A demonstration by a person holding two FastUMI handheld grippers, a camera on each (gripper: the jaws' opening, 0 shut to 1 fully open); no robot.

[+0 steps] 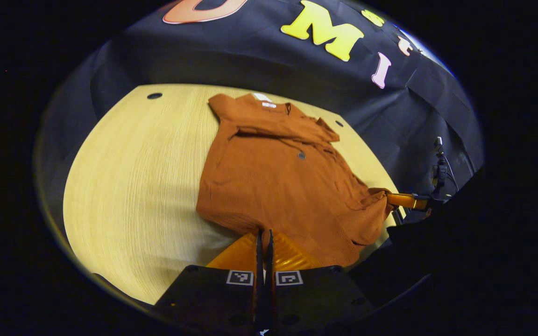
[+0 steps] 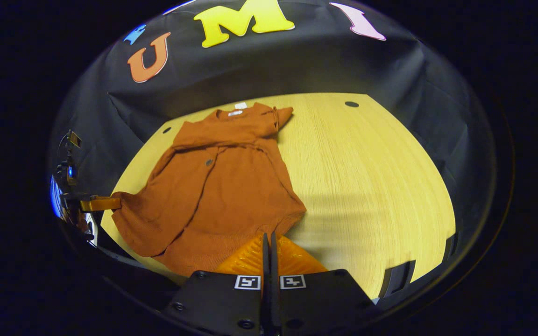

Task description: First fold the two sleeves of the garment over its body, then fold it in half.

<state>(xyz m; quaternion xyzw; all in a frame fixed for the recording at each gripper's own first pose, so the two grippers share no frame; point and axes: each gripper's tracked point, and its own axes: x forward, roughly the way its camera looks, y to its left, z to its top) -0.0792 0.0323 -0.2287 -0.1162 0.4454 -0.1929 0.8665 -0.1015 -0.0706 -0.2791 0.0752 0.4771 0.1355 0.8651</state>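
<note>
With both sleeves already laid across the body of the rust-orange knit garment (image 1: 278, 182), we judge the sleeve step complete and the half-fold to be in hand. We find the garment on the pale wood-grain desk (image 1: 133, 186), collar toward the far edge by the black cloth wall and hem at the near edge.

We hold the left gripper (image 1: 264, 245) at one near hem corner and the right gripper (image 2: 269, 246) at the other. Each pair of fingers stands pressed together with hem cloth running up to the tips; we judge each clamped on the hem, though the pinched cloth itself is hidden at the tips. In the right gripper view, the left gripper sits at the garment's corner by the desk's near edge, fingers closed on bunched cloth.

For the next move, we judge that both corners must rise together, travel level toward the collar, and set down on the shoulders. Uneven lift risks dislodging the folded sleeves or skewing the fold line.
</note>
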